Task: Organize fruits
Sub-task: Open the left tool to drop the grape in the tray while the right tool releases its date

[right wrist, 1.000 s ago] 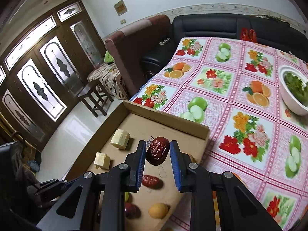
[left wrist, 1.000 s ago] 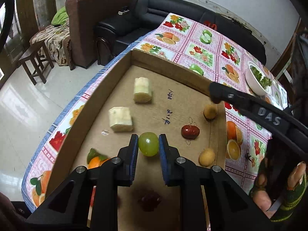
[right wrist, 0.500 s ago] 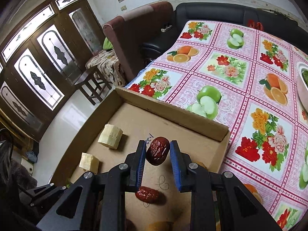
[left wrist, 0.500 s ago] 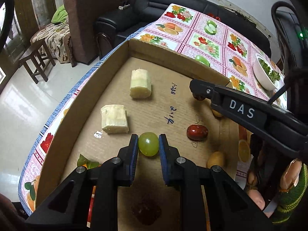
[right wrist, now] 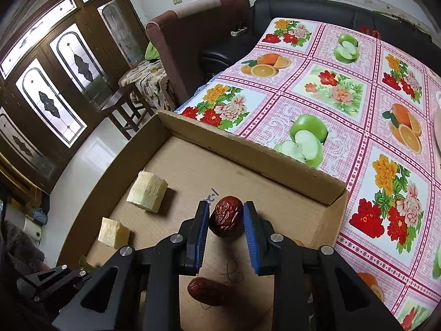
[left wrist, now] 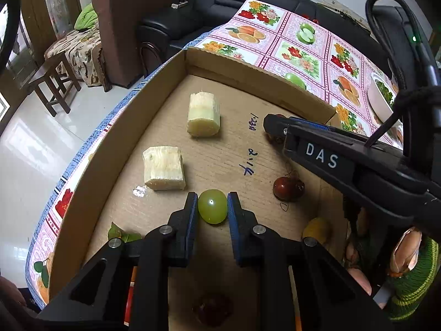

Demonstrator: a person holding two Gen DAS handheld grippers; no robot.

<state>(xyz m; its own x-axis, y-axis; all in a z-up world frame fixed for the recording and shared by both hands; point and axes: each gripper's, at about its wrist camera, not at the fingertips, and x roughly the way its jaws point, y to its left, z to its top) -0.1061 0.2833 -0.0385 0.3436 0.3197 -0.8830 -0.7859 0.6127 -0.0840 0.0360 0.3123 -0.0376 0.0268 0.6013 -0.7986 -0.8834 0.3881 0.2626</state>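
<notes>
The green grape [left wrist: 212,206] sits pinched between the blue pads of the left claw [left wrist: 212,209], held above the floor of the cardboard tray [left wrist: 171,63]; it is nearly round, its slightly longer axis running up the picture along the fingers. The wrinkled red date [right wrist: 226,216] is clamped in the right claw [right wrist: 225,222], raised over the tray near its far right corner, long axis tilted a little off the line of the fingers, upper end leaning right.

Below it in the right wrist view a second date [right wrist: 208,291] lies on the cardboard, long axis across the picture, its left end partly covered by the claw's black frame. A scribble of pen marks [right wrist: 231,269] lies just beside it.

On the tray floor, left of centre, two pale, fibrous cut chunks rest apart from each other — the farther chunk [left wrist: 204,115] and the nearer chunk [left wrist: 164,168] — what fruit they are is hard to say. A yellowish fruit [left wrist: 317,229] near the right wall is half hidden by the left claw's frame and by the right claw's arm crossing above. A dark round fruit [left wrist: 212,307] at the bottom lies in shadow between the fingers, too dim to name. A green leaf [left wrist: 121,234] shows at the lower left, with something orange beneath the frame, mostly covered.

The tray stands on a worktop [right wrist: 344,88] under a pink cloth printed with fruit and flowers. A white bowl [left wrist: 381,100] of greens is cut off at the right — only part shows. A hand in a green striped sleeve [left wrist: 413,284] appears at the lower right edge.
</notes>
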